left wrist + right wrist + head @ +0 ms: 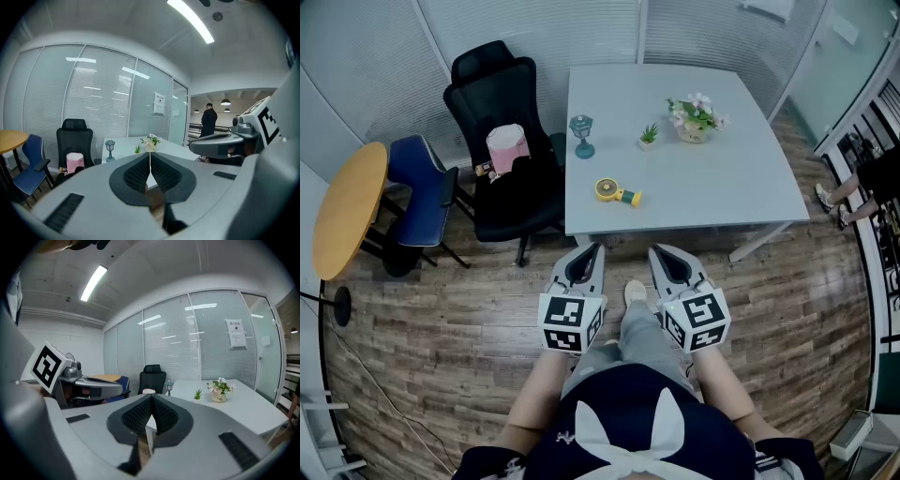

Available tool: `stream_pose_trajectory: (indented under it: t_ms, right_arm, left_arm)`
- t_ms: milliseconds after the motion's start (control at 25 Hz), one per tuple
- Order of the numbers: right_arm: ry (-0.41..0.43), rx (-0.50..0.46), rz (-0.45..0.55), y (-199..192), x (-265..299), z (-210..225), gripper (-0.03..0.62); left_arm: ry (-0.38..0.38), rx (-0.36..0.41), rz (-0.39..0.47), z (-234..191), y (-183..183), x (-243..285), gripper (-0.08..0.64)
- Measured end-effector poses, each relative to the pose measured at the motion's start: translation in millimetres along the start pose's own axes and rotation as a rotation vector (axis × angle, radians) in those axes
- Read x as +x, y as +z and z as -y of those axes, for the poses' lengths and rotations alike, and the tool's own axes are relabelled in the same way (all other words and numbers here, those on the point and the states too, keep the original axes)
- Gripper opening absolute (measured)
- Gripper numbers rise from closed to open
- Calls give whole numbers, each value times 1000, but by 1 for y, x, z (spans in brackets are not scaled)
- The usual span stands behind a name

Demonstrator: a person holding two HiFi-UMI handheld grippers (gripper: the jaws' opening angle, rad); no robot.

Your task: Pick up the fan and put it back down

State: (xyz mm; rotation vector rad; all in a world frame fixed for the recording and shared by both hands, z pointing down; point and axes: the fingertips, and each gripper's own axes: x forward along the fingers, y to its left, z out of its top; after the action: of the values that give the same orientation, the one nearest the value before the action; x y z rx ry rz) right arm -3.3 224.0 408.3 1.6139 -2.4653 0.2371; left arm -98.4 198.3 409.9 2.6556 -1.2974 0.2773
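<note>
Pale table point(731, 178) with fan point(617, 194), lantern point(581, 136), small plant point(649, 135), flower pot point(695, 120)

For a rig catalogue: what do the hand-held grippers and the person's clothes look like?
The left hand-held gripper and right hand-held gripper: grey pointed shells, black ribbed pads, each with a cube of black-and-white square markers. The person wears a dark top with a white bow and grey trousers.

Nothing here reads as plain text. A white notice point(158, 103) hangs on the far glass wall, right of the table, and its print is too small to make out. The left gripper point(590, 247) and right gripper point(658, 249) carry cubes with black-and-white square code patterns, no letters or digits. A tiny white logo point(565, 436) sits on the person's dark top, unreadable.
</note>
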Motion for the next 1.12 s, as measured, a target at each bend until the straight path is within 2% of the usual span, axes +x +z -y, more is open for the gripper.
stream_pose_trajectory:
  t_ms: [480,640,840,1120]
  right_arm:
    - [1,-26,19,18,32,27,9]
    - [37,-5,13,23,47,34,152]
    - [64,-34,-8,24,68,44,284]
    - [103,-72,-31,28,96,60,313]
  left_arm:
    - [4,-9,-17,-19,5,35,25]
    - [15,-18,-24,-29,8,49,25]
    - [34,-24,-35,-45,10,66,25]
    - [86,-26,-37,-75,19,91,25]
